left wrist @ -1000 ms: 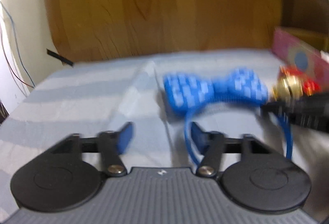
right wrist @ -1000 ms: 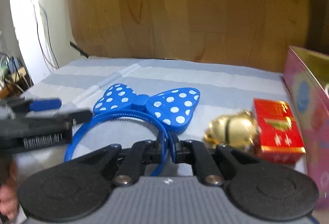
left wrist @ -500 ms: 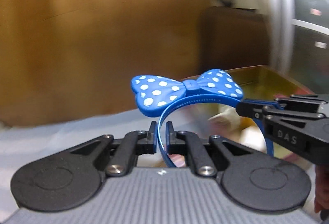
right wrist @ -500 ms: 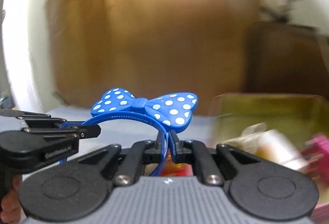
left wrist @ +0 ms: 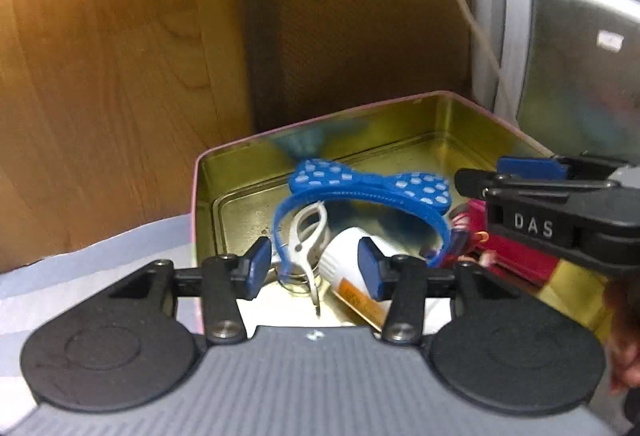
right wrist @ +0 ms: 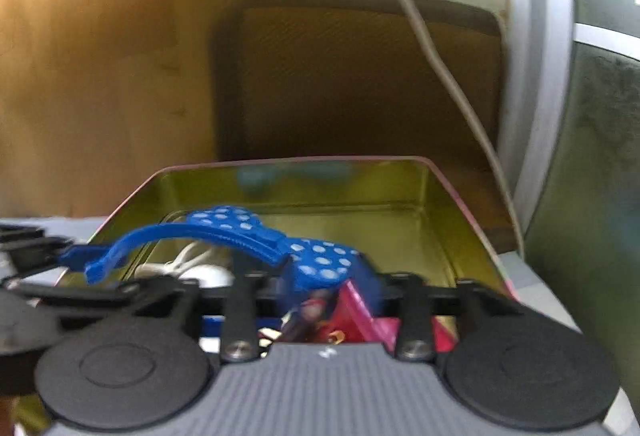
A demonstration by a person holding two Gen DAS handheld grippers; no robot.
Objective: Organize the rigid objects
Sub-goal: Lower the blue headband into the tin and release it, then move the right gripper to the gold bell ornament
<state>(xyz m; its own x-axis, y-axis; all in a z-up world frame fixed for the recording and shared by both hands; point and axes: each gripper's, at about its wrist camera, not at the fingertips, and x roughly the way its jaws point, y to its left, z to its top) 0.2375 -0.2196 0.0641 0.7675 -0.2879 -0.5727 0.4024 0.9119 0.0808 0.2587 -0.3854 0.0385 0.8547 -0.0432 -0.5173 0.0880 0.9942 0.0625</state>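
Left gripper [left wrist: 312,268]: jaws opening, nothing clamped. Right gripper [right wrist: 320,286]: jaws opening, blurred. Blue plastic polka-dot bow headband [left wrist: 372,188]: released into gold-lined pink metal tin [left wrist: 400,124], 12 o'clock of left gripper. Step: deposit. Next, likely: withdraw both grippers clear of the tin.

We see the blue polka-dot bow headband [left wrist: 370,188] in the open gold-lined metal tin [left wrist: 248,152], over a white plastic clip [left wrist: 306,236] and a white cylindrical bottle [left wrist: 348,256]. A red box [left wrist: 516,256] lies right of the bottle. A brown cushioned chair back [left wrist: 356,32] stands behind the tin.
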